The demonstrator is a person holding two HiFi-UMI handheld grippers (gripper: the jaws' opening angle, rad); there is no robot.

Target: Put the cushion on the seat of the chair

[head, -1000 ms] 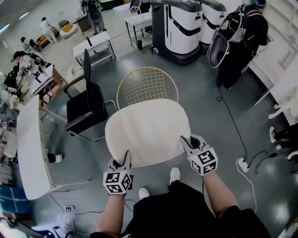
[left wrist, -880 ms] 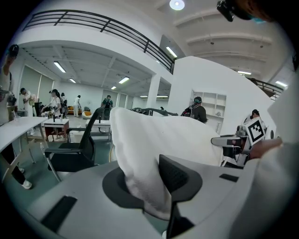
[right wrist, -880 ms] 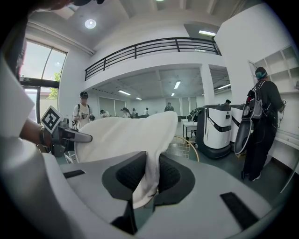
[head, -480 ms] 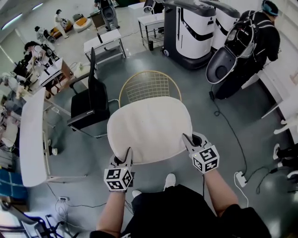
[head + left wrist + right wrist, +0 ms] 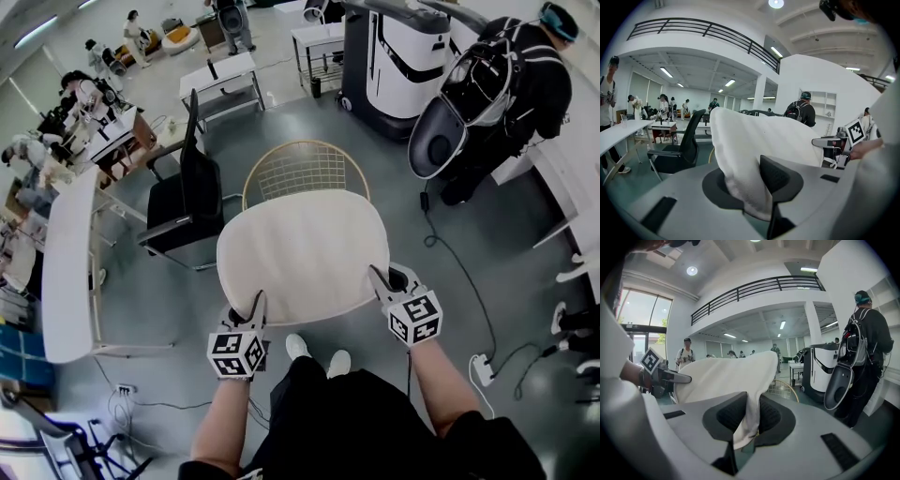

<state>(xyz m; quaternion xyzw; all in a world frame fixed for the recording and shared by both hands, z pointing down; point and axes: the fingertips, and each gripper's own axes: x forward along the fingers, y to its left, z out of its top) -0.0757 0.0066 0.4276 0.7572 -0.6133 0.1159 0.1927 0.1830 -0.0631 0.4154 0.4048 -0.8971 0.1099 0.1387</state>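
Two grippers carry one cream cushion; notes by view.

Head view. The cushion (image 5: pixel 305 253) hangs in the air, spread flat, at centre frame. The left gripper (image 5: pixel 255 309) has its near edge at 7 o'clock and the right gripper (image 5: pixel 382 279) at 4 o'clock. The gold wire chair (image 5: pixel 302 171) stands on the floor at 12 o'clock of the cushion, and the cushion's far edge covers its near part. The cushion is not yet on the seat.
- Risk: the cushion hides most of the seat from above, so it could be set down off-centre or left hanging over the rim.
- Risk: only the near edge is gripped, so the far edge could droop and catch on the wire frame.
- A black office chair (image 5: pixel 183 202) sits close at 9 o'clock and could be bumped by a swing to that side.

Left gripper view. The left gripper (image 5: pixel 747 187) has its jaws partly apart, pads pressed on a thick fold of the cushion (image 5: pixel 759 136). The fold bulges out below the pads. This looks like a firm bite.

Right gripper view. The right gripper (image 5: pixel 749 416) has its jaws nearly together, pinching a thin flap of the cushion (image 5: pixel 726 369). The wire chair (image 5: pixel 785 389) shows beyond at 2 o'clock.
- Risk: this thinner pinch is the likelier one to slip if the cushion drags or is tugged sideways.
- If it slips, that corner would drop.
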